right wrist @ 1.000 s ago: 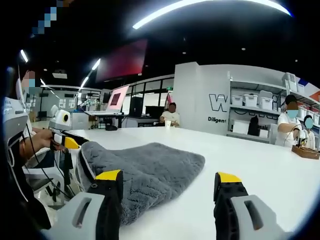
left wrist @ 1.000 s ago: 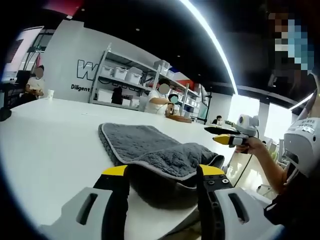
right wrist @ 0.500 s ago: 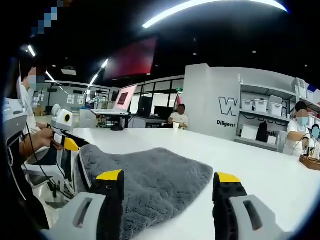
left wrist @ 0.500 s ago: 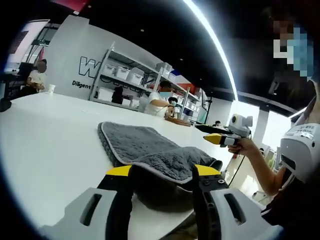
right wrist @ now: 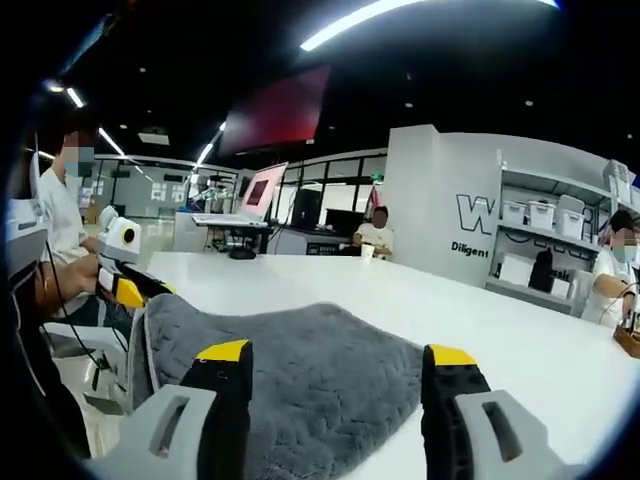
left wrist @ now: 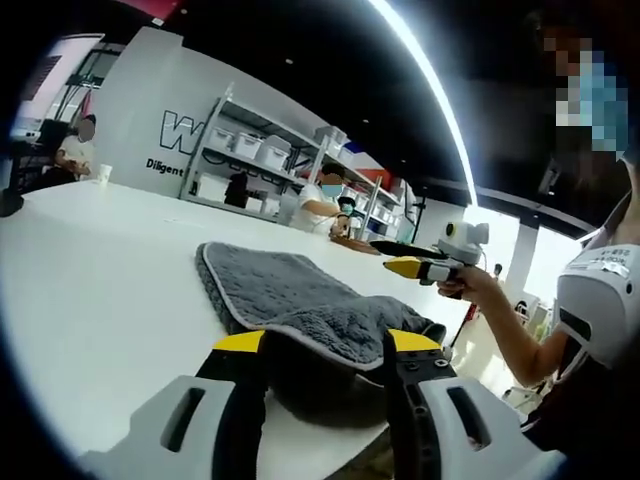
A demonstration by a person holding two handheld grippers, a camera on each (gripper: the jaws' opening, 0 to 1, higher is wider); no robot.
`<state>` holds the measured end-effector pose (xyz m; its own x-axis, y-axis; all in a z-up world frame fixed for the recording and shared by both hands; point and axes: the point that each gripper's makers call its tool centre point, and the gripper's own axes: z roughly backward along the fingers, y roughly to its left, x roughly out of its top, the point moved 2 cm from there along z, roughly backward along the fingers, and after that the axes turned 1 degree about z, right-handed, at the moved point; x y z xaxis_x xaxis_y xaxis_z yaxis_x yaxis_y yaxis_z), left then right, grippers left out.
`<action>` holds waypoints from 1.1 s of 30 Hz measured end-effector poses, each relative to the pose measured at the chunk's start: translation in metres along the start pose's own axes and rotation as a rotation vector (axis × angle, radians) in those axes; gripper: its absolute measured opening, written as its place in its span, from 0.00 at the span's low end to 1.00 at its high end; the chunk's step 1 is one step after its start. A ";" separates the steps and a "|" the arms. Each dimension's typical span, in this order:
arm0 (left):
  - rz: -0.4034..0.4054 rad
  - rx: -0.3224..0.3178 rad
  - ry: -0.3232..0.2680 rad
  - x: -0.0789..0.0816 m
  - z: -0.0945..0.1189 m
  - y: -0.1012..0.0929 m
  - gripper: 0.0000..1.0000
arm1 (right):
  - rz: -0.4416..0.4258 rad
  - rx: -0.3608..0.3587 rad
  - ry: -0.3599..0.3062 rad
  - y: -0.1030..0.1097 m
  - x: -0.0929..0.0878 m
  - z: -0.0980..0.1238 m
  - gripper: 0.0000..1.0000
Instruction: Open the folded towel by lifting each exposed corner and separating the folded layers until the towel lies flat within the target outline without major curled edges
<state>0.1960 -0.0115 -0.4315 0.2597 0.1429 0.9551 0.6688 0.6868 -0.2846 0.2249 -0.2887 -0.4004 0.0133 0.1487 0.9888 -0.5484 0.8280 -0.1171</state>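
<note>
- Towel (left wrist: 300,305), grey, thick and plush with a pale stitched hem, is seen folded on the white round-edged table (left wrist: 90,270), near its edge.
- Left gripper (left wrist: 325,345) is held with yellow-tipped jaws spread about the raised fold, apparently for a corner pinch.
- Right gripper (right wrist: 335,355), jaws spread and empty, is poised over the ribbed pile.
- Beyond, metal shelving (left wrist: 265,165) with white bins is visible.
</note>
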 end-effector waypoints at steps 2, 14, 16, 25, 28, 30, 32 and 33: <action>0.015 -0.003 -0.007 0.002 0.000 0.000 0.44 | 0.009 0.012 0.001 0.001 0.002 -0.005 0.67; 0.051 -0.007 -0.004 -0.001 -0.004 0.001 0.43 | 0.046 0.103 0.004 0.005 0.015 -0.046 0.64; 0.054 -0.008 -0.009 0.000 -0.004 0.001 0.43 | 0.047 0.116 0.006 0.005 0.017 -0.053 0.64; 0.071 -0.005 -0.005 -0.003 -0.006 0.002 0.41 | 0.083 0.154 0.007 -0.002 0.028 -0.085 0.62; 0.071 -0.007 0.002 -0.004 -0.005 0.001 0.41 | 0.099 0.170 0.011 0.001 0.029 -0.091 0.61; 0.065 -0.006 0.002 -0.004 -0.003 0.002 0.41 | 0.113 0.195 0.015 0.005 0.031 -0.100 0.61; 0.063 -0.006 0.003 -0.004 -0.003 0.002 0.41 | 0.115 0.200 0.017 0.005 0.031 -0.103 0.60; 0.052 -0.007 0.012 -0.004 -0.001 0.003 0.41 | 0.126 0.220 0.019 0.007 0.031 -0.110 0.60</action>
<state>0.1975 -0.0110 -0.4362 0.3023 0.1693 0.9381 0.6594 0.6735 -0.3340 0.3131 -0.2188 -0.3802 -0.0526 0.2552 0.9655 -0.7155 0.6648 -0.2147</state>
